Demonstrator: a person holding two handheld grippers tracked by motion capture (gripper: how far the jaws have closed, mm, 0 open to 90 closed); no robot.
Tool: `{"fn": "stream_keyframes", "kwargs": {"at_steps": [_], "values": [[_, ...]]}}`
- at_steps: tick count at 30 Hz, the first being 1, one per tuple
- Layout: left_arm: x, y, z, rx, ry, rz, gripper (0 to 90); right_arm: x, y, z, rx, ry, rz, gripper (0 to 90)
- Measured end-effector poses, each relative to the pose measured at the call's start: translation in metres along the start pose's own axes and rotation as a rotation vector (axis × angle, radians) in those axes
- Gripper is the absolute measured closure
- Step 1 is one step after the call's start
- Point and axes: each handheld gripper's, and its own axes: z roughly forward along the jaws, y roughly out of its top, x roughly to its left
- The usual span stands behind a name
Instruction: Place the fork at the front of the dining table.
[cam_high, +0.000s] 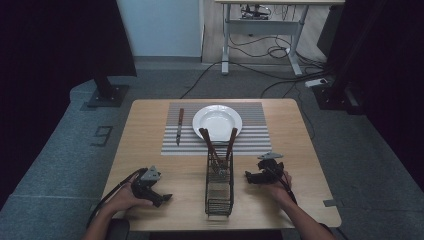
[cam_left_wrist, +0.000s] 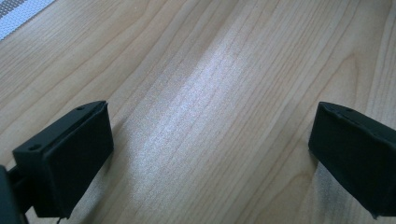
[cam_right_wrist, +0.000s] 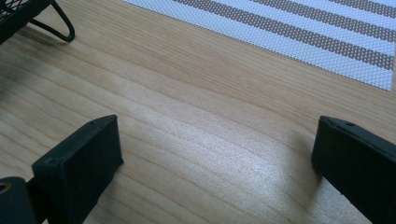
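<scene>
A white plate (cam_high: 217, 121) sits on a striped placemat (cam_high: 250, 142) at the far middle of the wooden table (cam_high: 145, 150). A knife with a brown handle (cam_high: 179, 126) lies on the mat left of the plate. A black wire caddy (cam_high: 219, 182) stands near the front middle and holds utensils with brown handles (cam_high: 207, 141). My left gripper (cam_high: 161, 199) rests low on the table left of the caddy, open, with bare wood between its jaws (cam_left_wrist: 210, 140). My right gripper (cam_high: 251, 177) rests right of the caddy, open, with nothing between its jaws (cam_right_wrist: 215, 154).
The caddy's wire foot (cam_right_wrist: 58, 23) and the placemat's edge (cam_right_wrist: 303, 37) lie ahead of the right gripper. Beyond the table lie grey carpet, a desk frame (cam_high: 260, 30) with cables, and dark stands at both sides.
</scene>
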Motion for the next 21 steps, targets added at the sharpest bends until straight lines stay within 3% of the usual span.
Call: {"fn": "stream_keyframes", "kwargs": {"at_steps": [9, 13, 21], "values": [[0.000, 0.000, 0.000, -0.001, 0.000, 0.000, 0.0, -0.002, 0.004, -0.004, 0.032, -0.001, 0.027, 8.8], [0.000, 0.000, 0.000, -0.001, -0.001, 0.001, 0.0, -0.005, 0.008, -0.012, 0.000, 0.025, 0.066, 11.5], [0.000, -0.001, 0.000, -0.001, -0.002, 0.003, 0.0, -0.003, 0.012, -0.028, -0.063, 0.032, 0.047, 13.0]]}}
